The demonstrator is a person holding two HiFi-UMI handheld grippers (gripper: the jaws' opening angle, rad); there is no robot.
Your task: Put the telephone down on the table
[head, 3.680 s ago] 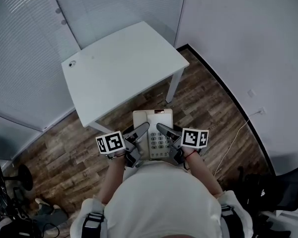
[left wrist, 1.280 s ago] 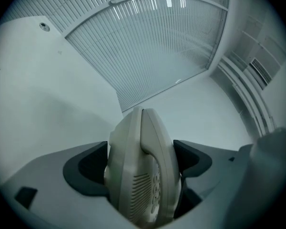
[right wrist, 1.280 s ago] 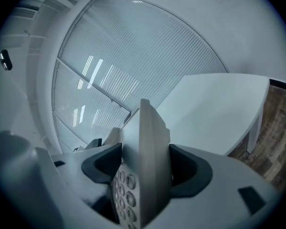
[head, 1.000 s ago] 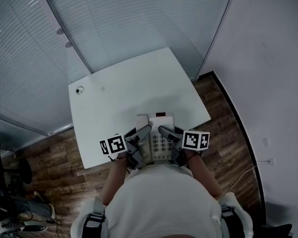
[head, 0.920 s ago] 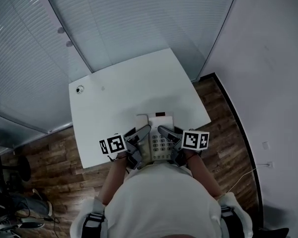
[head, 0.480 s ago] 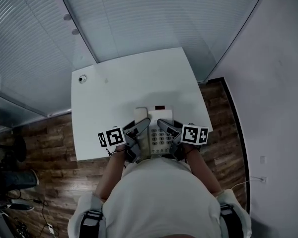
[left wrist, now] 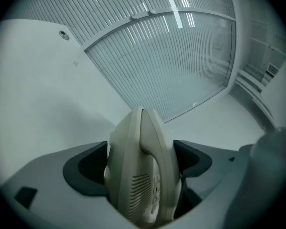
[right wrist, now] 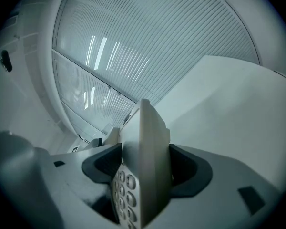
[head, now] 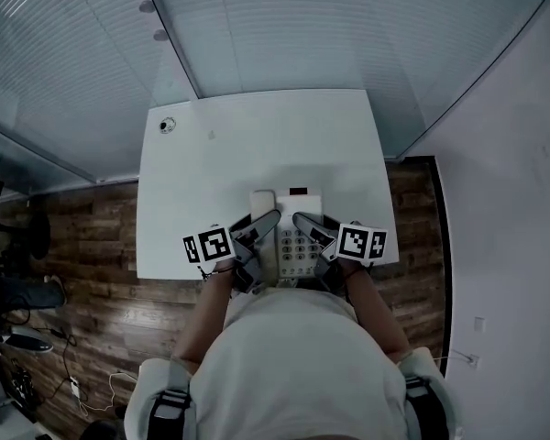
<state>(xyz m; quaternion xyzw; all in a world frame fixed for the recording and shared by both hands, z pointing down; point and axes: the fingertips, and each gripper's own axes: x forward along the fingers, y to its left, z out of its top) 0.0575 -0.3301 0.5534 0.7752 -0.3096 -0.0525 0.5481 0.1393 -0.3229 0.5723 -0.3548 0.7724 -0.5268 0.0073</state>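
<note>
Cream telephone [head: 289, 236], long axis pointing away, clamped by left gripper [left wrist: 142, 163] and right gripper [right wrist: 145, 168].

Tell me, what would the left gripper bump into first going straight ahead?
The left gripper grips the telephone. Past it, the way over the table looks free up to the window blinds, though depth is unclear.

Wood floor [head: 92, 246] below — slatted blinds [head: 284, 26] beyond.

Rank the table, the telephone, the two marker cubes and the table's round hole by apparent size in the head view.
1. table
2. telephone, partly covered
3. left marker cube and right marker cube: alike, no ranking between them
4. round hole
</note>
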